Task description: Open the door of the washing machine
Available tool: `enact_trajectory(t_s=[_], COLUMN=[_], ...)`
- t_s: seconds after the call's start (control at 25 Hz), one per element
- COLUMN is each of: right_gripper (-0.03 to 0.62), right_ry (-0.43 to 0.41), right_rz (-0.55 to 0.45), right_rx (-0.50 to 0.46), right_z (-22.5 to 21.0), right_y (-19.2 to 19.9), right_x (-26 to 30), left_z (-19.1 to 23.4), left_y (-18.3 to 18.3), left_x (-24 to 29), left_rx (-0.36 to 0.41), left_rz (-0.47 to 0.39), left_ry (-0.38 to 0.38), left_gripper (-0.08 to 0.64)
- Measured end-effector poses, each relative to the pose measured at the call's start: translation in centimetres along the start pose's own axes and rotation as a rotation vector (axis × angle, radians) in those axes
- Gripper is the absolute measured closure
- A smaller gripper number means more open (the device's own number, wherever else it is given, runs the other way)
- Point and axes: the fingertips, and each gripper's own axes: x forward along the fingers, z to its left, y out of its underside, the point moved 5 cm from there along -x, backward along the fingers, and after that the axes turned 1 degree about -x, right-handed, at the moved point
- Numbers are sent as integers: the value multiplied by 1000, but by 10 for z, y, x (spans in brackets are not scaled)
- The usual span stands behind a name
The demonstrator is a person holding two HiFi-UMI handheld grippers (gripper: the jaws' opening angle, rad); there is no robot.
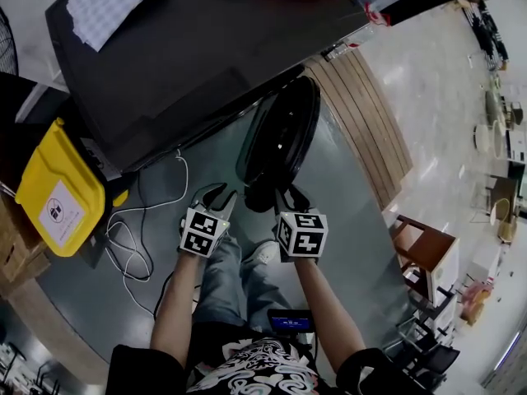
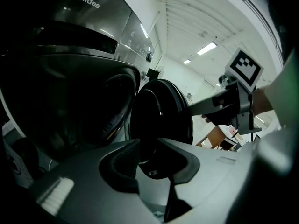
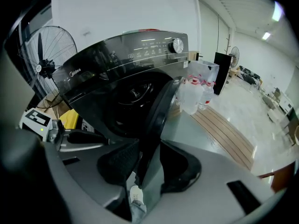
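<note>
as it hangs ajar, round black door [image 1: 280,138] (glossy), right hand-held gripper [image 3: 149,147] clamping edge

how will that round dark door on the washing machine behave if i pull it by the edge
The round dark washing machine door should swing as one rigid piece rather than flex; it already stands ajar. It looks thick and deep, so it is probably fairly heavy to move. Its glossy rim, between the jaws of the right gripper, may be slippery.

Swung-out door [image 1: 282,130] stands ahead; white cable [image 1: 186,179] loops left of it.
</note>
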Motion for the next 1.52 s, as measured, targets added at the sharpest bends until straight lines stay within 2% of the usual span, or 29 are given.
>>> enact_trajectory(t_s=[0.2,0.36,0.56,0.76,0.92,1.12,1.24,1.36,1.52], right_gripper=[468,477,472,475,496,509,523,584,589], right_ry=[76,175,279,392,491,546,605,580,401], right_rz=[4,7,30,24,-29,-61,-121,-193,-285], right_rx=[31,94,87,136,167,179,181,198,168], right_z=[-34,-73,-126,-177,-206,-231,-231,-212,-164], right_y=[17,30,32,29,26,23,14,11,15], right_x=[-15,-26,-35,-43,-43,-41,-55,-78,-121], left_z=[10,13,16,21,31,32,30,16,-22], left_y=[-11,-9,-6,-7,-10,-9,-10,-18,-43], left_x=[1,0,-1,-2,-7,-13,-17,-27,-61], left_rx=[-44,-72,-84,-78,-71,-33,16,65,66], left_rz=[-40,-48,-37,-36,-45,-55,-42,-39,-135], left_ry=[-69,-82,-94,-109,-128,-142,-161,-171,-196], left_gripper=[454,462,465,477,477,477,472,472,474])
